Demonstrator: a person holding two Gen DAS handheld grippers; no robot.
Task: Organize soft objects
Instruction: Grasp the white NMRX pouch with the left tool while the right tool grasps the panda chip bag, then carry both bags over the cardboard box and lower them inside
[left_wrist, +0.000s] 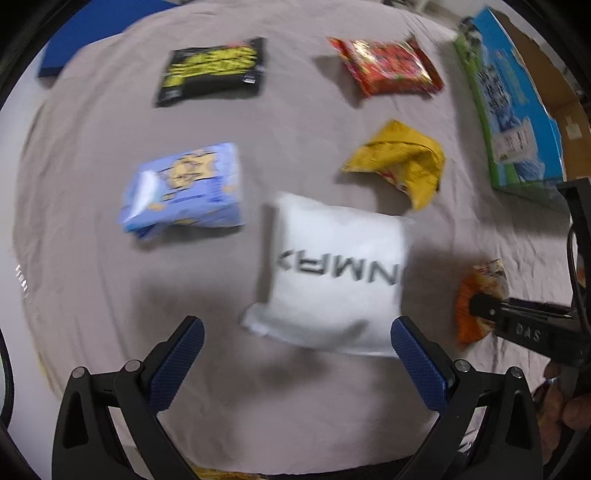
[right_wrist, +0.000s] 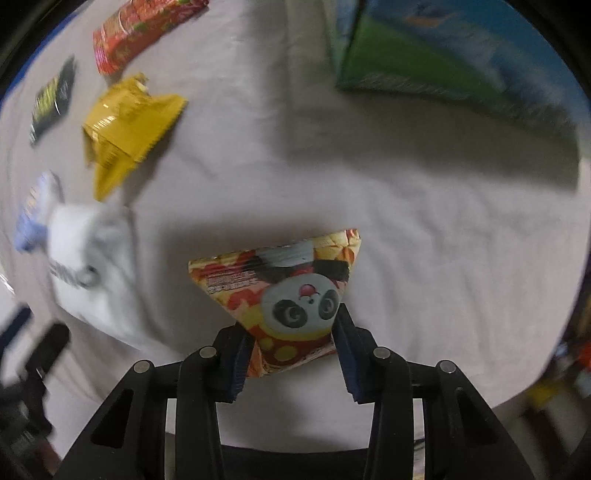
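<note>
Soft packets lie scattered over the grey cloth (left_wrist: 92, 295) in front of you, with the blue-and-green carton (left_wrist: 517, 122) standing at the far right edge. Largest is the white pillow pack (left_wrist: 332, 273), just ahead of your left gripper (left_wrist: 297, 345), whose jaws are spread wide and empty. Beyond sit the pale blue pack (left_wrist: 184, 188), black-and-yellow bag (left_wrist: 214, 70), red bag (left_wrist: 388, 66) and crumpled yellow bag (left_wrist: 402, 158). Smallest, the panda snack pouch (right_wrist: 291, 299), is pinched at its lower end by your right gripper (right_wrist: 290, 350), jaws closed on it. That hold looks shallow: a quick swing toward the carton could let the slick film slide out, and squeezing harder risks crushing whatever is inside.
</note>
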